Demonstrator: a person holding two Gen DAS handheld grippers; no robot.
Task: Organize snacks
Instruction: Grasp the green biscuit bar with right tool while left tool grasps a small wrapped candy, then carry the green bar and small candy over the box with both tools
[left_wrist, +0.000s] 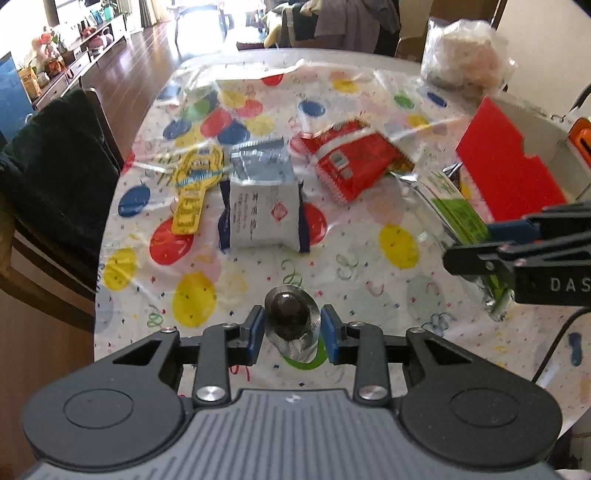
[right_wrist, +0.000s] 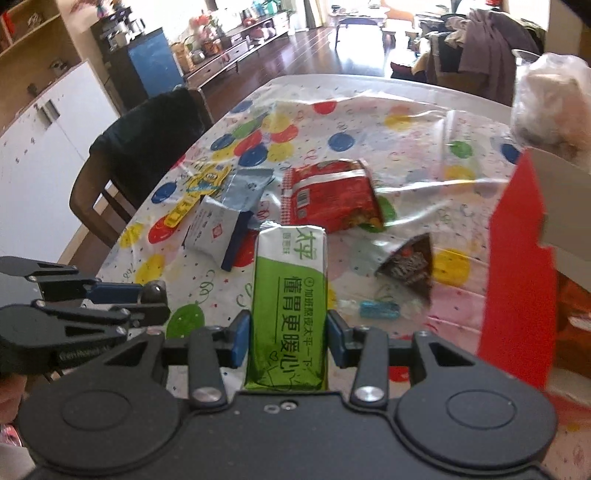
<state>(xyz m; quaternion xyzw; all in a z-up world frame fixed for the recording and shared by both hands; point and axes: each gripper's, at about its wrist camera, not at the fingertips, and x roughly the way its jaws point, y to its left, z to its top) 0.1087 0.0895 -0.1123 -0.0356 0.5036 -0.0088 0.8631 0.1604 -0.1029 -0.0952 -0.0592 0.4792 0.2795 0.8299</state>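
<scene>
My left gripper (left_wrist: 291, 326) is shut on a small dark round snack in a clear foil wrapper (left_wrist: 289, 317), held just above the table. My right gripper (right_wrist: 286, 332) is shut on a green and white cracker pack (right_wrist: 288, 295); it also shows at the right of the left wrist view (left_wrist: 458, 214). On the table lie a red snack bag (left_wrist: 351, 158), a silver-white pouch (left_wrist: 264, 210), a yellow packet (left_wrist: 194, 188), a dark wrapped snack (right_wrist: 410, 262) and a small blue candy (right_wrist: 378, 309). A red and white box (right_wrist: 517, 251) stands open at the right.
The table wears a balloon-print cloth under clear plastic (left_wrist: 369, 258). A chair with dark clothing (left_wrist: 55, 166) stands at the left edge. A clear bag of bread-like items (left_wrist: 465, 55) sits at the far right corner. The left gripper shows at the left of the right wrist view (right_wrist: 147, 299).
</scene>
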